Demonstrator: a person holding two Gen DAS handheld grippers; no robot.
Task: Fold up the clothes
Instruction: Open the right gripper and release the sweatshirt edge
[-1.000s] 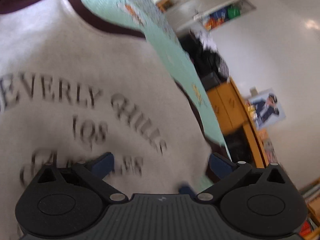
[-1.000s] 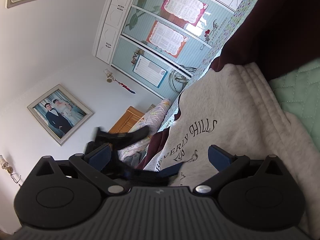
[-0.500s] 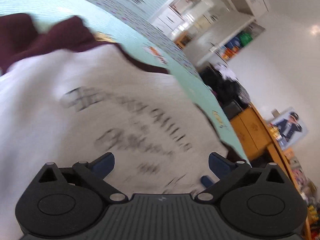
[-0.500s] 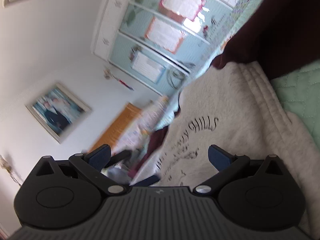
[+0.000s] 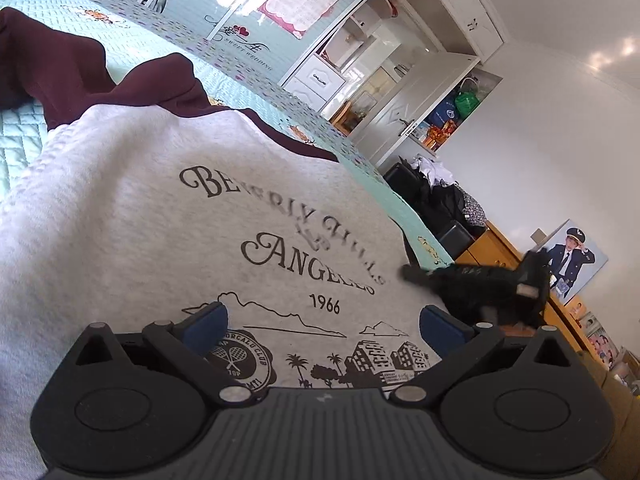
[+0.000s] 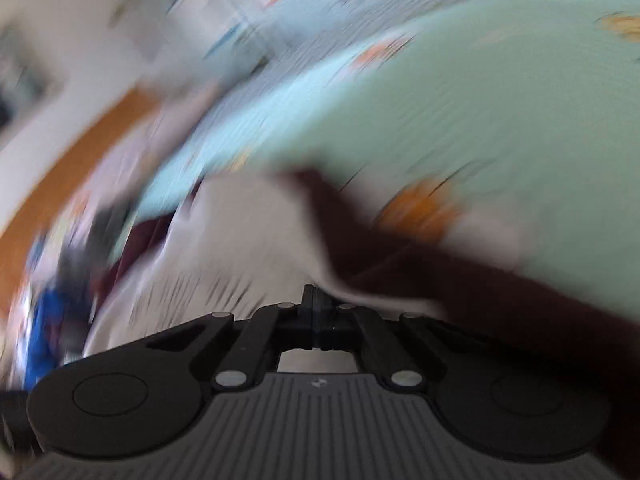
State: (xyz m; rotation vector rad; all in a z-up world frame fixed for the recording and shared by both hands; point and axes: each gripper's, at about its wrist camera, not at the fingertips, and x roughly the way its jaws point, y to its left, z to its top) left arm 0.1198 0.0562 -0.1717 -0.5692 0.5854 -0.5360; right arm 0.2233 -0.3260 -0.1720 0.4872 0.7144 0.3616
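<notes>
Grey fleece sweatshirt with maroon sleeves and black printed lettering (image 5: 168, 216) lay flat on mint quilted bedspread (image 5: 132, 46), directly ahead of and beneath left gripper (image 5: 322, 326).

Left gripper: jaws had just widened to full spread, nothing between them, print side facing up below.

Right gripper (image 6: 316, 300): jaws had just closed, fingers met; frame blurred, pinched fabric edge not confirmable.

Right gripper (image 5: 476, 280) sat at sweatshirt's right edge, nearer that side.

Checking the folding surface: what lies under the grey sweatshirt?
The grey sweatshirt lies on a mint quilted bedspread, which shows around its edges. Its maroon sleeves spread beyond it. Anything directly beneath the fabric is covered.
</notes>
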